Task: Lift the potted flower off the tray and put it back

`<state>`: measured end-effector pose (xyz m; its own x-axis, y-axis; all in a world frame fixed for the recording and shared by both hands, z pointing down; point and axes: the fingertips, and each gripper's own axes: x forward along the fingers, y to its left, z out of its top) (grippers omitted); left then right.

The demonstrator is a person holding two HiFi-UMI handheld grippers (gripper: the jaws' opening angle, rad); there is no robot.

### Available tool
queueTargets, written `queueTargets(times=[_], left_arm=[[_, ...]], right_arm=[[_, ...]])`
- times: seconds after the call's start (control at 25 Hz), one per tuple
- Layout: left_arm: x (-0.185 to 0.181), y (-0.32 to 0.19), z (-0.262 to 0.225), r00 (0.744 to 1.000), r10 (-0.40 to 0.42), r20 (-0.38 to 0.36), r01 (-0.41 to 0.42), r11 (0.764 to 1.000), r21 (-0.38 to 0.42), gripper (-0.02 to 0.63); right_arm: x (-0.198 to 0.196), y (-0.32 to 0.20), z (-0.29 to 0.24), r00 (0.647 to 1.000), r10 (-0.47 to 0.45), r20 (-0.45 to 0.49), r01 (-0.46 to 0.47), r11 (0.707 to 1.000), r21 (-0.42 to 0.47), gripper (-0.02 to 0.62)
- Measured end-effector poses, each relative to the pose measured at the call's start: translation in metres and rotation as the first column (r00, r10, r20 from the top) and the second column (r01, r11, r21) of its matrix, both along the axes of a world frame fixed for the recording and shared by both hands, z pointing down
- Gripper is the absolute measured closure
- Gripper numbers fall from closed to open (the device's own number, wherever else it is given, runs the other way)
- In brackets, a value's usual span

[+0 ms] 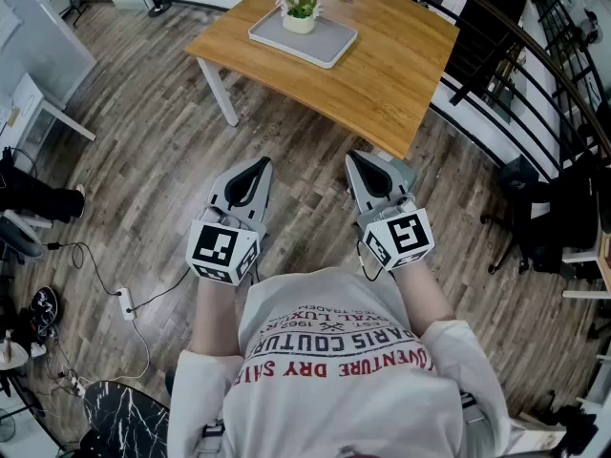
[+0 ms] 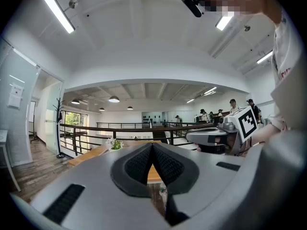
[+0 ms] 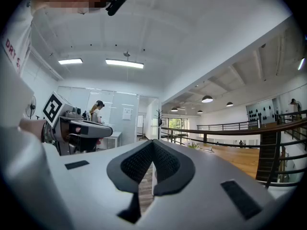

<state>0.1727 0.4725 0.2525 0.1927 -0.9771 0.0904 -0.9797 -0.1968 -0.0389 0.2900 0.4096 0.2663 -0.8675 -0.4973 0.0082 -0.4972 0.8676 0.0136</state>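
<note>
Toward the desk's far edge: flower on its tray

Potted flower (image 1: 300, 10) stands upright at the far end of the grey tray (image 1: 325, 44), near the wooden desk's (image 1: 382, 74) far edge. Left gripper (image 1: 263, 162) and right gripper (image 1: 355, 156) hover level over the floor (image 1: 153, 160), short of the desk's near corner, both jaws closed on nothing.

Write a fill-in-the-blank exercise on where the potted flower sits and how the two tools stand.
1. The potted flower stands ___ the grey tray.
2. The left tool and the right tool both have their jaws ___.
3. Both tools are over the floor, and ___ of them touches the wooden table.

Missing words: on; shut; neither.
</note>
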Motion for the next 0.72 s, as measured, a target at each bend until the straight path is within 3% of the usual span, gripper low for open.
queueTargets(times=[0.52, 0.72], left_arm=[[-0.047, 0.018, 0.007, 1.000, -0.003, -0.025, 0.003, 1.000, 0.005, 0.594], [-0.066, 0.028, 0.017, 0.999, -0.023, -0.035, 0.022, 1.000, -0.010, 0.594]], right_arm=[[-0.042, 0.012, 0.009, 0.999, 0.045, -0.014, -0.045, 0.999, -0.006, 0.569], [-0.057, 0.015, 0.010, 1.000, 0.018, 0.014, -0.018, 1.000, 0.008, 0.568]])
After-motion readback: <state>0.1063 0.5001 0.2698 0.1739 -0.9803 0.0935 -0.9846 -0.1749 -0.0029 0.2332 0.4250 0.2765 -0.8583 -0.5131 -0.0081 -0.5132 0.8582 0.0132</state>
